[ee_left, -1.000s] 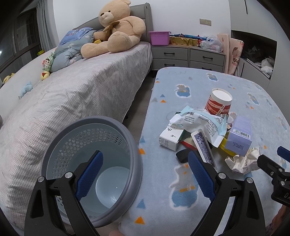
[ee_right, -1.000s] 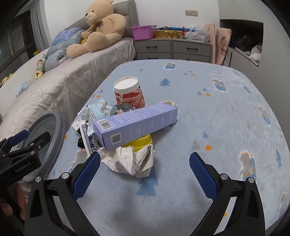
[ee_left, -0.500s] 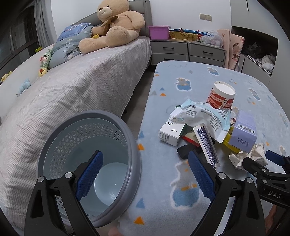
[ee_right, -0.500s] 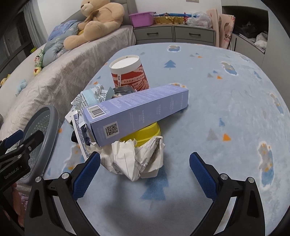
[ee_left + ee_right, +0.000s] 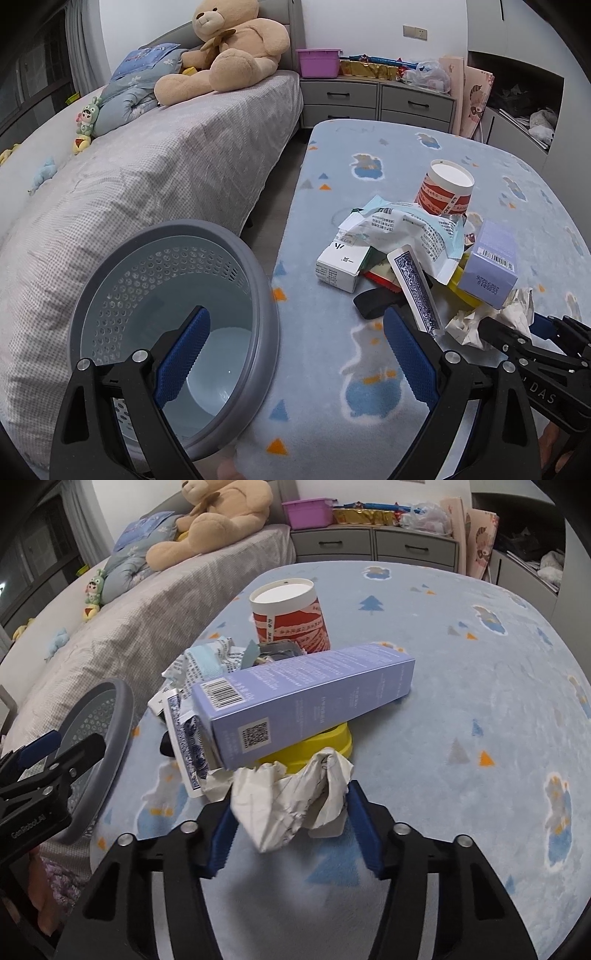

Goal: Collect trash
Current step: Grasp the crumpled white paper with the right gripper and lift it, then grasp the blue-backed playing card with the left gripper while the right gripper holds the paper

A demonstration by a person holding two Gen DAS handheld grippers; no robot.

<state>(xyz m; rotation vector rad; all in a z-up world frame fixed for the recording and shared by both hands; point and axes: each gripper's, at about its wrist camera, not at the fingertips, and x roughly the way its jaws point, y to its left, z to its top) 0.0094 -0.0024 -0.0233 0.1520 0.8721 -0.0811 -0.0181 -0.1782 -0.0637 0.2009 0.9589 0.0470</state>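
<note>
A crumpled paper ball (image 5: 291, 805) lies at the near edge of a trash pile on the blue blanket-covered table (image 5: 480, 664). My right gripper (image 5: 290, 830) is closing, and its blue pads touch the ball on both sides. Behind the ball a long purple box (image 5: 306, 698) rests on a yellow lid (image 5: 317, 746), with a red-and-white cup (image 5: 291, 620) further back. My left gripper (image 5: 295, 314) is open above the rim of a grey perforated bin (image 5: 266, 295), with nothing between its pads. In the left wrist view the paper ball (image 5: 480, 325) shows at the right gripper's fingertips (image 5: 495, 328).
The pile also holds a white carton (image 5: 340, 266), a blue-patterned card box (image 5: 417, 288) and a printed wrapper (image 5: 406, 225). A grey bed (image 5: 147, 177) with a teddy bear (image 5: 229, 48) runs along the left. Grey drawers (image 5: 380, 96) stand behind the table.
The right gripper has come forward and down onto the crumpled paper, and its jaws have narrowed from wide open to the paper's sides. The left gripper has barely moved.
</note>
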